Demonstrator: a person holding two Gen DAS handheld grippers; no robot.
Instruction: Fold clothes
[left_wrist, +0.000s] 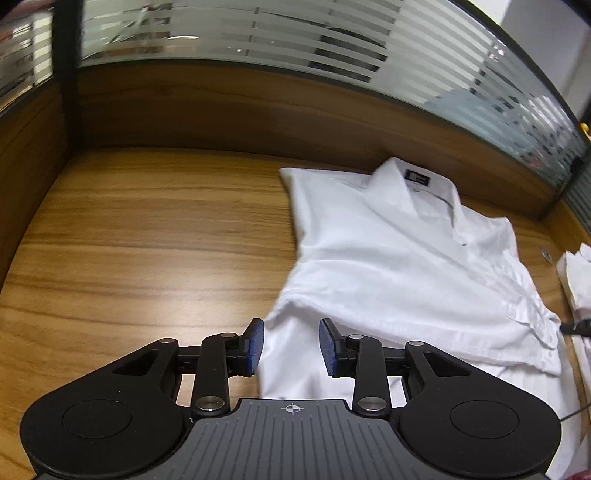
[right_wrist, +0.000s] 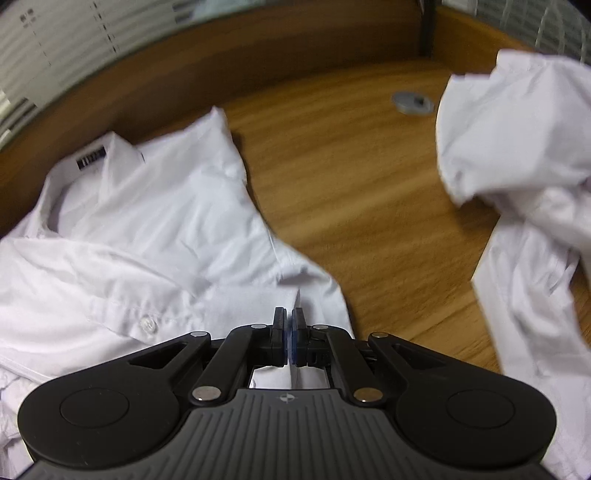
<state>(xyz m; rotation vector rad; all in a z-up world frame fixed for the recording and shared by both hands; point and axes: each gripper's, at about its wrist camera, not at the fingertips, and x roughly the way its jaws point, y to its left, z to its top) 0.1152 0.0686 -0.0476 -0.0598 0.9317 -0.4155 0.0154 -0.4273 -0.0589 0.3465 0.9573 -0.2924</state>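
**Here, two grippers meet one white shirt, one from each side**

Here, at the far left of the left wrist view, lies bare wooden desk (left_wrist: 140, 229), backed by a wooden panel with striped frosted glass above it. Moving right, the left gripper (left_wrist: 291, 347) hangs over the near left edge of the white shirt (left_wrist: 388, 258). Its blue pads stand partly apart and press on nothing; cloth lies below the gap but is not pinched.

The shirt lies face up and partly folded, its sides turned in. Its long axis runs from the collar with a dark label (left_wrist: 417, 179), far and to the right near the back panel, down toward the hem close to this gripper. So the shirt stretches ahead and to the right of the left gripper.

Further right, in the right wrist view, the right gripper (right_wrist: 289, 341) sits at the shirt's near right edge. Its pads are nearly together, and a thin fold of white cloth appears to be caught between them, though blur makes this uncertain. The shirt spreads ahead and to its left.

Right again is open desk, with a round grey cable port (right_wrist: 413, 102), then a crumpled heap of white clothes (right_wrist: 524, 155), well apart from the shirt.

Both grippers are at the hem end, so a lengthwise fold toward the collar looks likely.
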